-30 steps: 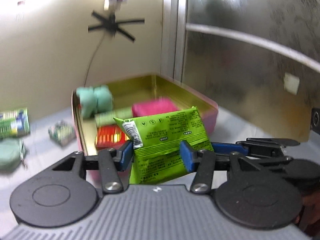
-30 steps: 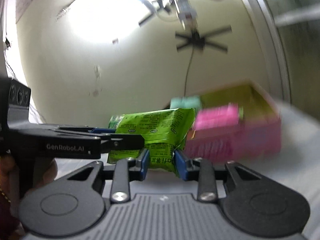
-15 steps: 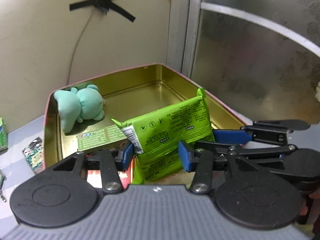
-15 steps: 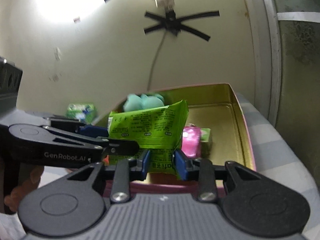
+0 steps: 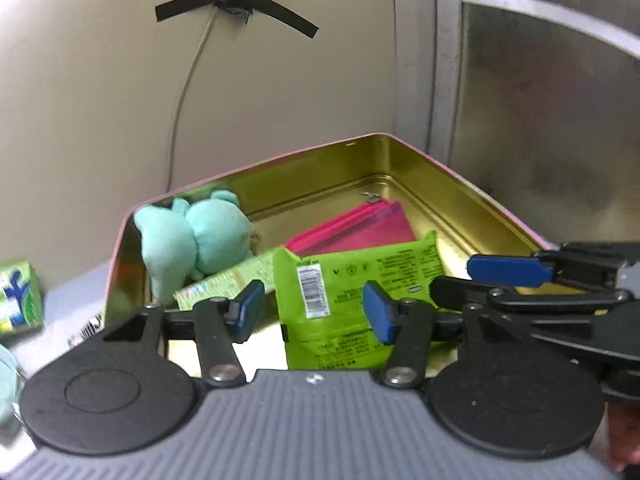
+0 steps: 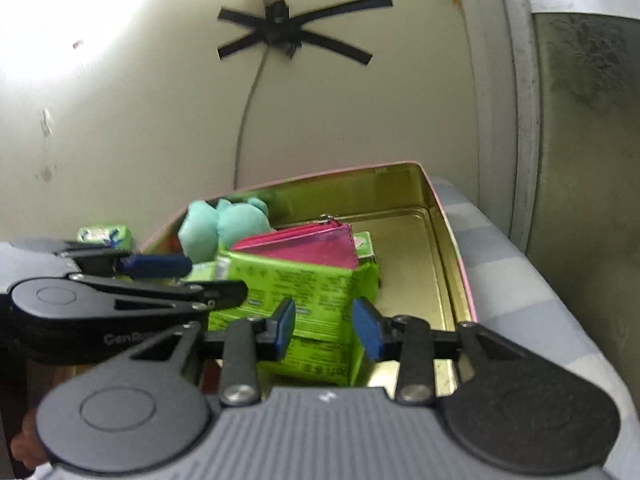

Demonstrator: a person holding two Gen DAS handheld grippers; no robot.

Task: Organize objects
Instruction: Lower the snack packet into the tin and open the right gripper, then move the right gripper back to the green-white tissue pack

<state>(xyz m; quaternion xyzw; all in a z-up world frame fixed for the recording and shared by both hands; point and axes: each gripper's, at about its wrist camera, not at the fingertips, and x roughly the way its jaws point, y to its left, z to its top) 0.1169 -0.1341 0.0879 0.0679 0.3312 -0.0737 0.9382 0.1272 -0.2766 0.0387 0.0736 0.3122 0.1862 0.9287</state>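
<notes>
A lime green packet (image 5: 344, 304) lies in the pink tin with a gold inside (image 5: 460, 196), on top of a pink pouch (image 5: 360, 232) and a green flat box (image 5: 224, 280). My left gripper (image 5: 314, 312) is open, with its blue pads on either side of the packet and a gap on the left. My right gripper (image 6: 326, 330) is open just above the same packet (image 6: 304, 296). A teal plush toy (image 5: 188, 240) sits in the tin's far left corner.
The tin (image 6: 448, 256) stands in the corner by a beige wall and a metal-framed panel (image 5: 540, 100). A green and blue carton (image 5: 18, 304) and a small printed item (image 5: 86, 328) lie on the cloth to the tin's left.
Both grippers carried the green packet over the tin, lowered it and opened. The packet now lies inside on the pink pouch.
</notes>
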